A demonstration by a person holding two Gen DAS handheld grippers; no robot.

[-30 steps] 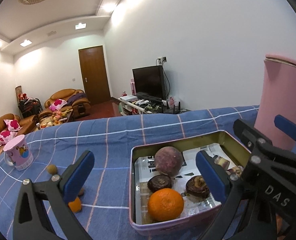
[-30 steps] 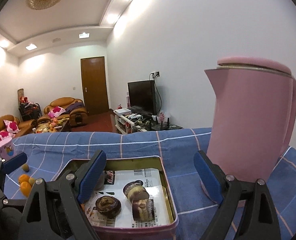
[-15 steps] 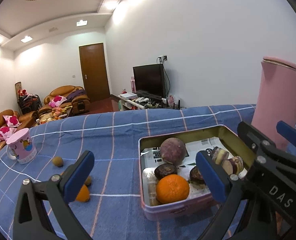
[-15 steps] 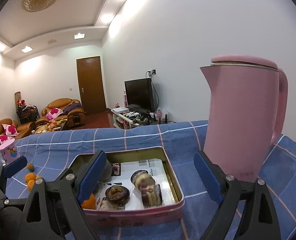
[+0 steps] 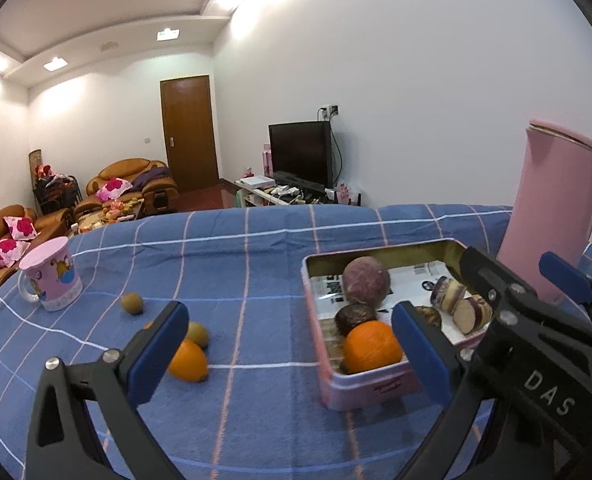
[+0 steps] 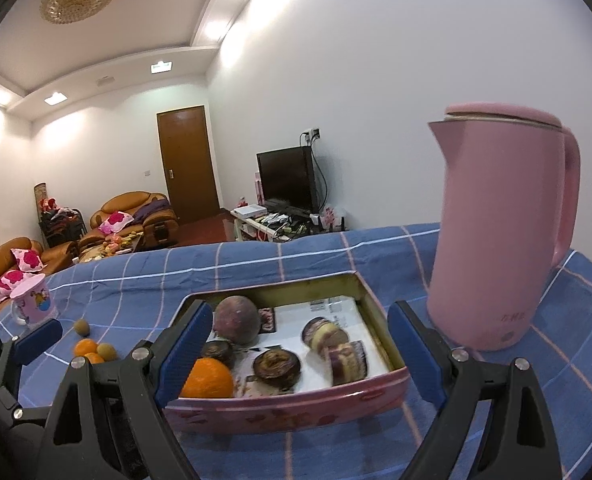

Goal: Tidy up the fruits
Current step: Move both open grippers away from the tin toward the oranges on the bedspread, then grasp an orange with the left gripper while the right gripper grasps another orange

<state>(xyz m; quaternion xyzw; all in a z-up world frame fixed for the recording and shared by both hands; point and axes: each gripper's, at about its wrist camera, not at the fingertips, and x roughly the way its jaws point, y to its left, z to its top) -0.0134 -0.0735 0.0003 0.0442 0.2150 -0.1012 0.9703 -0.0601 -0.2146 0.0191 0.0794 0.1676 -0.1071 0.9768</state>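
Observation:
A pink tin sits on the blue checked cloth. It holds an orange, a round purple fruit, dark fruit halves and cut pieces. Loose on the cloth to its left lie an orange and two small brown kiwis. My left gripper is open and empty, above the cloth between the loose fruit and the tin. My right gripper is open and empty, in front of the tin.
A tall pink kettle stands right of the tin. A pink printed mug stands at the far left of the cloth. Beyond the table are sofas, a door and a television.
Both grippers have drawn back from the tin and risen, so the tin looks smaller and the loose fruit on the left has come into view. Both stay open.

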